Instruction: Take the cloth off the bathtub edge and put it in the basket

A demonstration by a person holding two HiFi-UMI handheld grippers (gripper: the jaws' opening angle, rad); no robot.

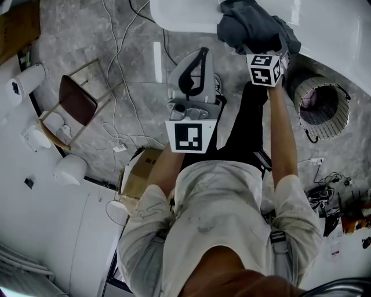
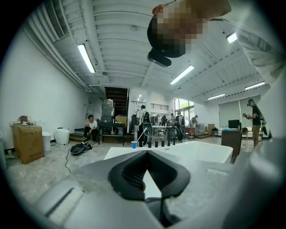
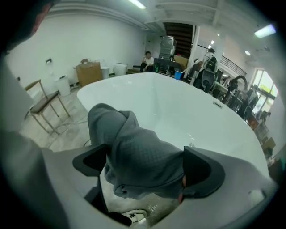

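Right gripper [image 3: 144, 163], fingers [image 3: 203, 172] apart around grey cloth [image 3: 134, 143], perhaps touching

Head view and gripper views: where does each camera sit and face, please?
Head view: on the head, steeply down at cloth, bathtub, basket; torso, arms show.
Left gripper view: on left gripper, level across bathtub; shut jaws show.
Right gripper view: on right gripper, down at cloth between open jaws.
Shared: cloth, head view and right gripper view.

Open workshop hall: strip lights [image 2: 87, 58], staircase [image 2: 117, 96], desks [image 2: 230, 136], freestanding bathtub [image 3: 178, 112].
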